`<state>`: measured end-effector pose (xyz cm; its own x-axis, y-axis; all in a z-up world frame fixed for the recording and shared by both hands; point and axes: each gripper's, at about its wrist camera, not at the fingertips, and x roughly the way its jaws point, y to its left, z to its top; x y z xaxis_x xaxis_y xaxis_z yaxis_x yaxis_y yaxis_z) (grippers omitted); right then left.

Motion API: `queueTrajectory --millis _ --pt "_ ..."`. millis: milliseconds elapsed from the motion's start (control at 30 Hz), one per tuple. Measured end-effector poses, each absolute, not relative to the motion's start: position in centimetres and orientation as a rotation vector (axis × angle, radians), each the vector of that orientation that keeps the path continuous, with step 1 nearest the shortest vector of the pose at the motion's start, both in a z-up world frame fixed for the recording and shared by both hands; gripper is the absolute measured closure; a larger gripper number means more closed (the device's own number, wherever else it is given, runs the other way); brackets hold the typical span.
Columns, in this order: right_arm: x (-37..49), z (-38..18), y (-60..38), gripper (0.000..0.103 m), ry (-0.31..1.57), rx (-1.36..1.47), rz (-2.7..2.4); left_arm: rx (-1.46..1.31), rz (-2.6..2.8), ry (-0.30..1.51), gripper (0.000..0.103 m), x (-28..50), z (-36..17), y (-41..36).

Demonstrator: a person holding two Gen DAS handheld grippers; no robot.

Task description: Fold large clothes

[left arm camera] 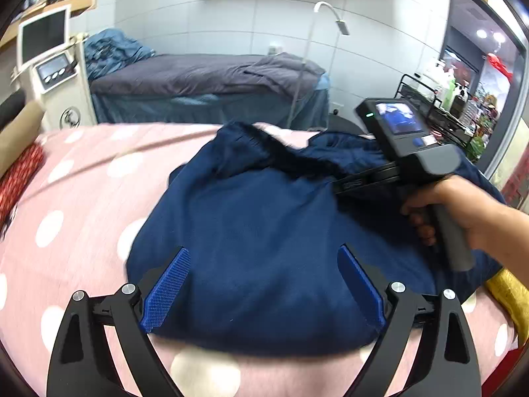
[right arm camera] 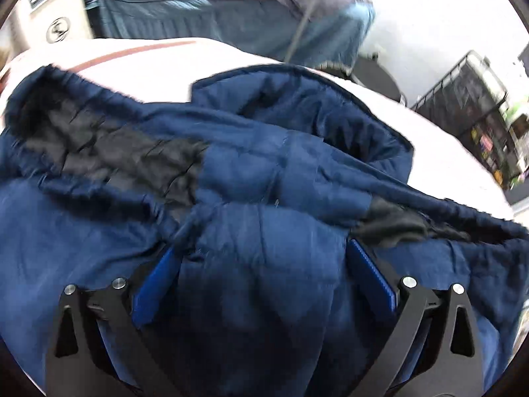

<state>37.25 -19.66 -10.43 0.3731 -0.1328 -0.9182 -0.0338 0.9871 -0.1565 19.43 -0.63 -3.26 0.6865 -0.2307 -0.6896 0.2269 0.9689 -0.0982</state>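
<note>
A bulky navy-blue padded jacket (left arm camera: 264,231) with a dark fur-trimmed hood (right arm camera: 109,152) is lying bunched on a pink bedspread with white polka dots (left arm camera: 82,205), filling the middle of the bed and reaching toward its right edge.

The left gripper (left arm camera: 264,287) is hovering at the near edge of the jacket with its 2 blue ribbed pads (left arm camera: 168,291) spread wide, released and clamping nothing; the near hem is sitting between them.

The right gripper (right arm camera: 264,284) is also spread wide, its 2 blue pads (right arm camera: 372,271) standing on either side of a puffed fold of the jacket; the fabric is bulging between them, and I cannot tell whether they are touching it. In the left wrist view, the right hand (left arm camera: 453,208) is gripping the grey handle of that tool on the right side of the jacket, near the hood.

A second bed with a grey quilt (left arm camera: 211,76) is standing at the far wall. A white machine with a screen (left arm camera: 49,66) is standing at the far left, and a black wire rack holding bottles (left arm camera: 439,99) is standing at the far right.
</note>
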Motion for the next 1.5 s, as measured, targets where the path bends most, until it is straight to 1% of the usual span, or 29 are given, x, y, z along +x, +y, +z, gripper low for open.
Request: queueTrajectory --millis 67,200,267,367,433,533,700,800,900,967,1067,1167,1267,1400,1500 --pt "38.3 -10.6 -20.3 0.006 1.187 -0.121 -0.075 0.001 -0.28 0.768 0.015 20.4 -3.0 -1.7" --pt "40.4 -11.4 -23.3 0.006 1.257 0.137 -0.062 -0.051 -0.313 0.755 0.014 22.7 -1.7 -3.4" --pt "41.1 -11.5 -23.8 0.006 1.276 0.156 -0.043 -0.061 -0.306 0.748 0.007 24.0 -1.2 -4.0" --pt "41.3 -10.9 -24.4 0.006 1.298 0.188 -0.014 -0.019 -0.296 0.782 0.007 26.7 -1.2 -5.3" --pt "40.2 -9.4 -24.8 0.006 1.265 0.24 0.022 0.039 -0.287 0.848 0.007 29.1 -2.2 -6.4" --pt "37.5 -5.5 -26.6 0.006 1.174 0.251 0.055 0.106 -0.225 0.965 0.007 32.8 -4.4 -7.4" --pt "31.2 -1.4 -31.3 0.006 1.041 0.217 0.027 0.005 -0.146 1.084 0.008 37.9 -7.1 -7.8" --pt "26.8 -1.1 -34.5 0.006 1.022 0.247 -0.019 0.022 -0.081 1.105 0.007 40.4 -8.9 -9.1" --pt "22.7 -1.5 -36.3 0.006 1.022 0.292 -0.025 0.03 -0.008 1.172 0.005 42.6 -10.7 -10.2" --pt "19.8 -1.0 -36.3 0.006 0.975 0.289 -0.026 0.081 0.024 1.178 0.005 43.2 -11.4 -10.6" --pt "16.3 -0.3 -35.0 0.006 0.908 0.208 -0.046 0.145 0.037 1.141 0.006 42.6 -11.2 -11.4" --pt "13.5 0.1 -33.8 0.006 0.867 0.182 -0.035 0.123 -0.018 1.103 0.007 40.9 -9.5 -10.8" --pt "12.1 -0.2 -32.3 0.006 0.856 0.131 -0.006 0.047 -0.123 1.016 0.007 37.5 -5.9 -9.2" --pt "10.5 -0.9 -29.5 0.006 0.854 -0.019 -0.011 -0.029 -0.215 0.925 0.007 32.1 -2.4 -7.2" --pt "9.3 -1.6 -28.5 0.006 0.86 -0.034 -0.012 -0.05 -0.268 0.899 0.007 27.8 -1.6 -5.5"
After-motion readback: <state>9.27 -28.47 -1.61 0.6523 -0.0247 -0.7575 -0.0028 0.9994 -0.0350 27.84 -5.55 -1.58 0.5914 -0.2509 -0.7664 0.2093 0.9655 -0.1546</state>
